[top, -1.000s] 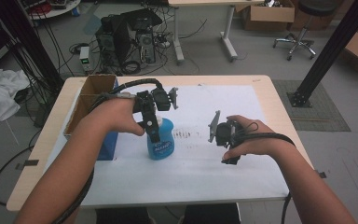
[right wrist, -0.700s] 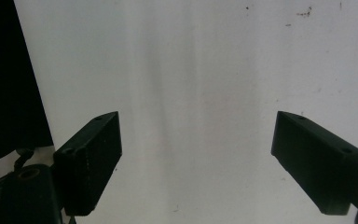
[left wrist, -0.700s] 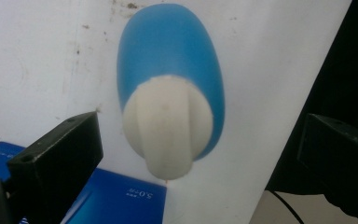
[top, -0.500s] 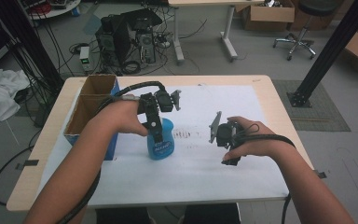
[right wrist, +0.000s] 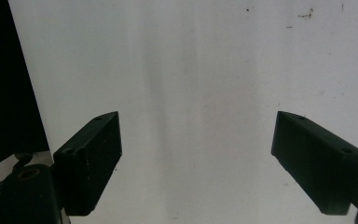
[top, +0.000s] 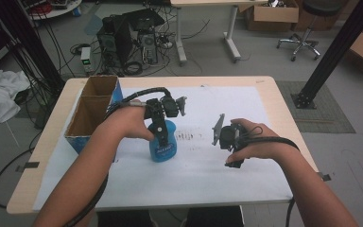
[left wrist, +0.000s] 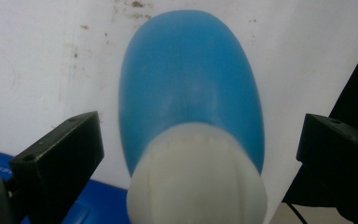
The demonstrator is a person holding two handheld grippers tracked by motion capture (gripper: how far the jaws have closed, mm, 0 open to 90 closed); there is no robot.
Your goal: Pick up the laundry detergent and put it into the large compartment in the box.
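A blue bottle [top: 162, 145] with a white cap stands upright on the white paper near the table's middle. My left gripper [top: 159, 127] hangs over it, pointing down. In the left gripper view its open jaws flank the white cap [left wrist: 196, 186] and blue body [left wrist: 191, 79] of the bottle, with a gap on each side of my left gripper [left wrist: 200, 128]. My right gripper [top: 228, 138] is held to the right of the bottle, apart from it. It is open [right wrist: 196, 130] over bare paper with nothing between its jaws.
An open cardboard box [top: 90, 113] with a blue side stands at the table's left edge, just left of my left forearm. A white paper sheet [top: 227, 101] covers most of the wooden table [top: 274, 90]. Computers, cables and a chair are on the floor beyond.
The left gripper has shifted slightly to the right above the bottle. Bottle and right gripper have stayed in place.
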